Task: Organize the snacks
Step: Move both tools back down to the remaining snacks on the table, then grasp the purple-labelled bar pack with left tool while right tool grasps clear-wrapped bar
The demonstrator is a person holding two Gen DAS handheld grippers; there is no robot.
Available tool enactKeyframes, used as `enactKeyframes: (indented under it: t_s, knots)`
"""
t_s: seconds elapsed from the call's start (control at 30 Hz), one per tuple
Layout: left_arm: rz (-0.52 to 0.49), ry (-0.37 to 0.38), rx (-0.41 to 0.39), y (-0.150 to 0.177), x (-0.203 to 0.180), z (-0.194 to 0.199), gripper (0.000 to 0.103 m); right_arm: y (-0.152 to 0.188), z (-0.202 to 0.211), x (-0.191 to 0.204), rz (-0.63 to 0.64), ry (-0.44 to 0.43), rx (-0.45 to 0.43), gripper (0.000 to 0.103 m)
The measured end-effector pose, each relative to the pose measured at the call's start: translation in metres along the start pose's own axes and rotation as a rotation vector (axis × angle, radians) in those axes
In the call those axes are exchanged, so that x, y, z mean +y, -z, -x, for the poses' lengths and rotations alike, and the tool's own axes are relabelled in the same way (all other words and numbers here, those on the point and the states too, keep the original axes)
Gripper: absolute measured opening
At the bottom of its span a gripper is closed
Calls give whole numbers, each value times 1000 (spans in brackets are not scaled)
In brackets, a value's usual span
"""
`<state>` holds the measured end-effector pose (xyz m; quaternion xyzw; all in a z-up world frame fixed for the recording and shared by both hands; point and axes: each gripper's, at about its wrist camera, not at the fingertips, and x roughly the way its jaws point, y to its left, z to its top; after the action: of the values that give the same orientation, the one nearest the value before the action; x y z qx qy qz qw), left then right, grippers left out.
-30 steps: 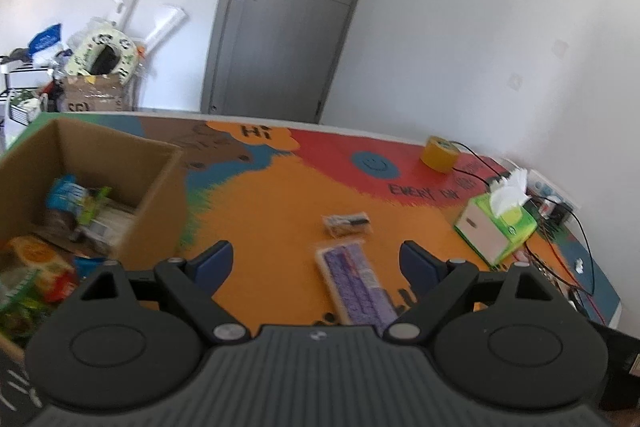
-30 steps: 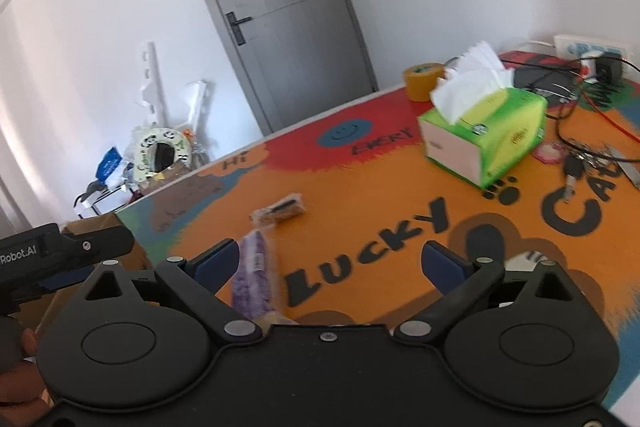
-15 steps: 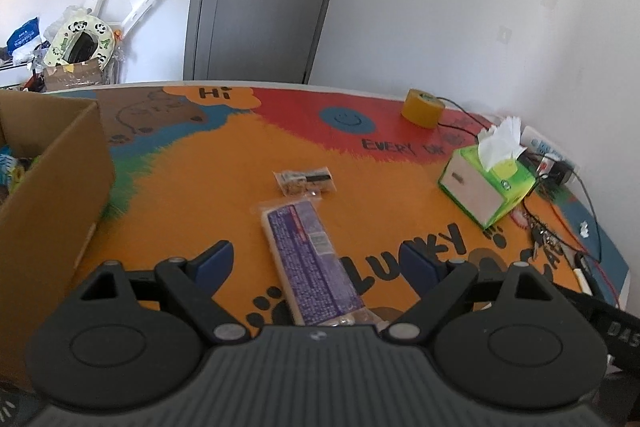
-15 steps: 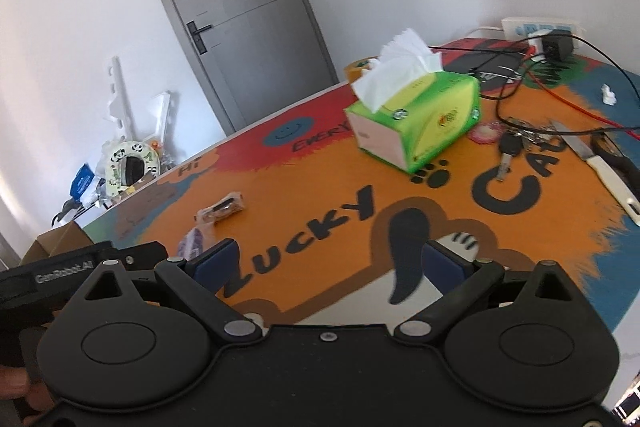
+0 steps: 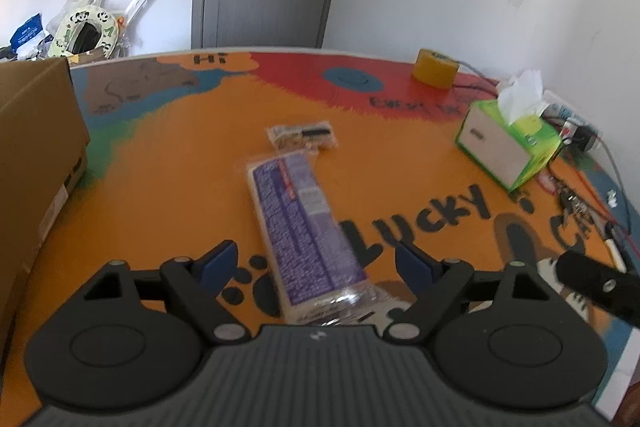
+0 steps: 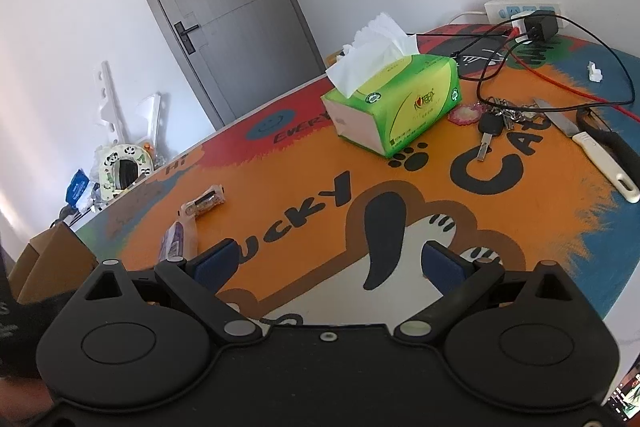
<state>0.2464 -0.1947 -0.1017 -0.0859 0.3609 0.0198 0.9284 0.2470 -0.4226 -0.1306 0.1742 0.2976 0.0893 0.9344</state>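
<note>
A long purple snack pack (image 5: pixel 304 219) lies on the colourful table mat, its near end between the fingers of my open left gripper (image 5: pixel 316 259). A small clear snack packet (image 5: pixel 302 137) lies just beyond it. The cardboard box (image 5: pixel 36 147) stands at the left. In the right wrist view my right gripper (image 6: pixel 332 259) is open and empty above the mat; the purple pack (image 6: pixel 176 239) and the small packet (image 6: pixel 202 203) lie to its left, and the box (image 6: pixel 44 263) is at the far left.
A green tissue box (image 6: pixel 396 107) stands at the right of the mat, also in the left wrist view (image 5: pixel 508 147). A yellow tape roll (image 5: pixel 436 73) is at the back. Keys (image 6: pixel 494 127), a knife (image 6: pixel 588 143), cables and a power strip (image 6: pixel 524 13) lie at the far right.
My left gripper has swung right from over the box and come down towards the purple pack, which now lies between its fingers. My right gripper has turned right, towards the tissue box.
</note>
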Motion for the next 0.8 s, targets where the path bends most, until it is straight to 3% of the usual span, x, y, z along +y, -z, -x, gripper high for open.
enactKeyframes:
  t_s: [0.07, 0.13, 0.2, 0.3, 0.8]
  knots:
    - [23, 6, 37, 3, 6, -7, 74, 0, -1, 0, -1, -1, 1, 99]
    - [18, 2, 14, 5, 9, -5, 63, 1, -2, 1, -4, -2, 6, 99]
    - [21, 4, 3, 5, 13, -5, 45, 2, -4, 3, -1, -2, 8, 99]
    - [43, 24, 1, 3, 23, -3, 36, 3, -5, 8, 7, -9, 11, 99]
    - [90, 28, -44, -7, 54, 15, 22, -4, -26, 49, 67, -83, 26, 98]
